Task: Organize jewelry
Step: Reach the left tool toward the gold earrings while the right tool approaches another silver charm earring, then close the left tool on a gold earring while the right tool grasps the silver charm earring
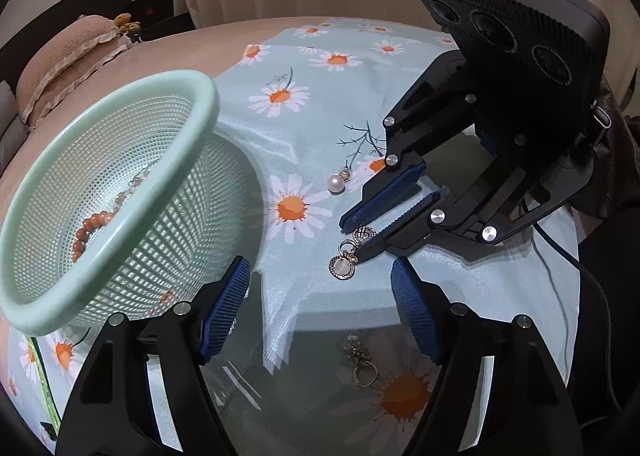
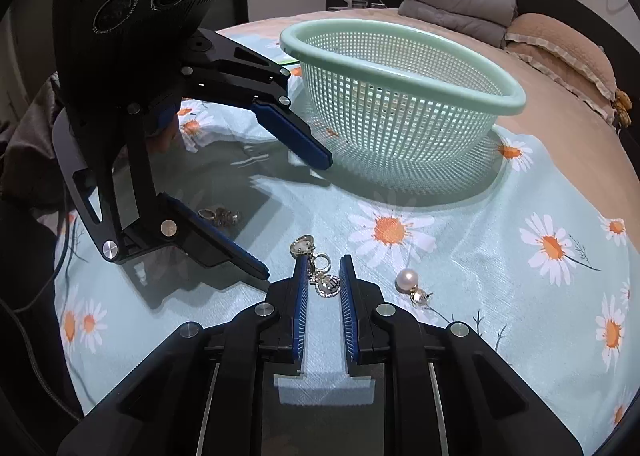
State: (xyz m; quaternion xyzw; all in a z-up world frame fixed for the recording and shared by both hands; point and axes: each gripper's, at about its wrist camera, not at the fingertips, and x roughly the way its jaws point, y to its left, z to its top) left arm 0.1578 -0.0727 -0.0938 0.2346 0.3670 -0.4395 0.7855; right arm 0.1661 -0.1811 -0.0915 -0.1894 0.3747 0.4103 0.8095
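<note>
A mint green mesh basket (image 1: 120, 144) (image 2: 404, 56) stands on the daisy cloth and holds an orange bead bracelet (image 1: 90, 230) and a pearl piece. My right gripper (image 2: 324, 262) (image 1: 354, 238) is low over the cloth, its blue jaws narrowly open around a silver linked charm piece (image 2: 326, 284) (image 1: 345, 264); the jaws do not clearly grip it. A pearl earring (image 2: 408, 280) (image 1: 335, 184) lies just right of it. My left gripper (image 1: 320, 288) (image 2: 296, 208) is open and empty, above a gold ring piece (image 1: 362, 360) (image 2: 220, 215).
The daisy-print cloth (image 1: 320, 88) covers a tan bed. A tan pillow (image 2: 560, 44) and folded grey blankets (image 2: 456, 4) lie at the head end. A black cable (image 1: 588, 288) trails from the right gripper.
</note>
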